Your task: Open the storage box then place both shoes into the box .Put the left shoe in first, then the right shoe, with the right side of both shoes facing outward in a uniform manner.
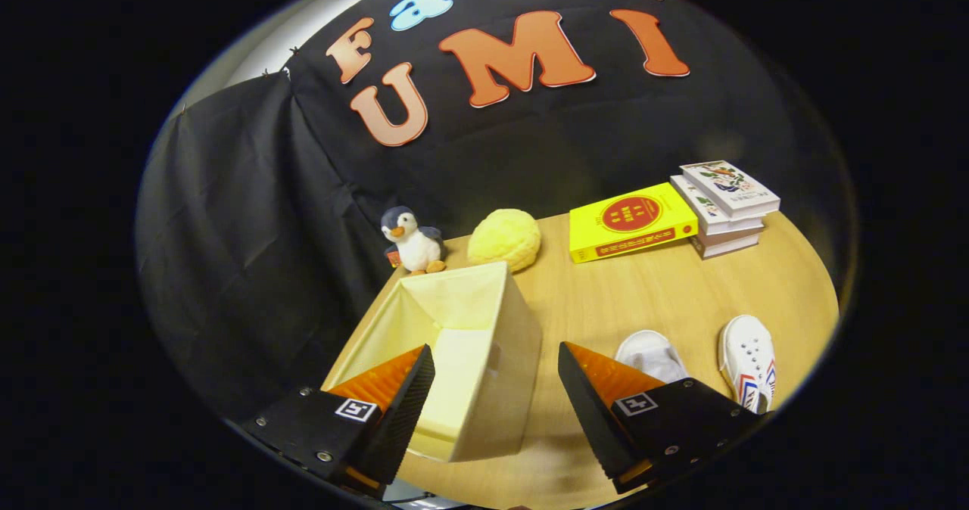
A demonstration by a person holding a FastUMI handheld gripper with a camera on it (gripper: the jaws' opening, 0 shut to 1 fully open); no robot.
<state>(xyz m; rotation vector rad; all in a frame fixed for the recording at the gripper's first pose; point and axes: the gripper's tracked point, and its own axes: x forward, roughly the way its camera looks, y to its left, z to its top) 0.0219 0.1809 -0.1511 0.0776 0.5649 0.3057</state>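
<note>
We saw a toy penguin [412, 241] by the black cloth wall and a yellow plush ball [505, 238] beside it, both just beyond the open cream storage box [496, 359], whose near right corner lay between our gripper [496, 377] fingers, spread wide with nothing held. On the wooden table [643, 298] right of the box lay a yellow book [632, 222] and a stack of books [727, 206]. Nearer us, two white shoes [651, 355] [748, 359] sat beyond the right finger, outside the box.
</note>
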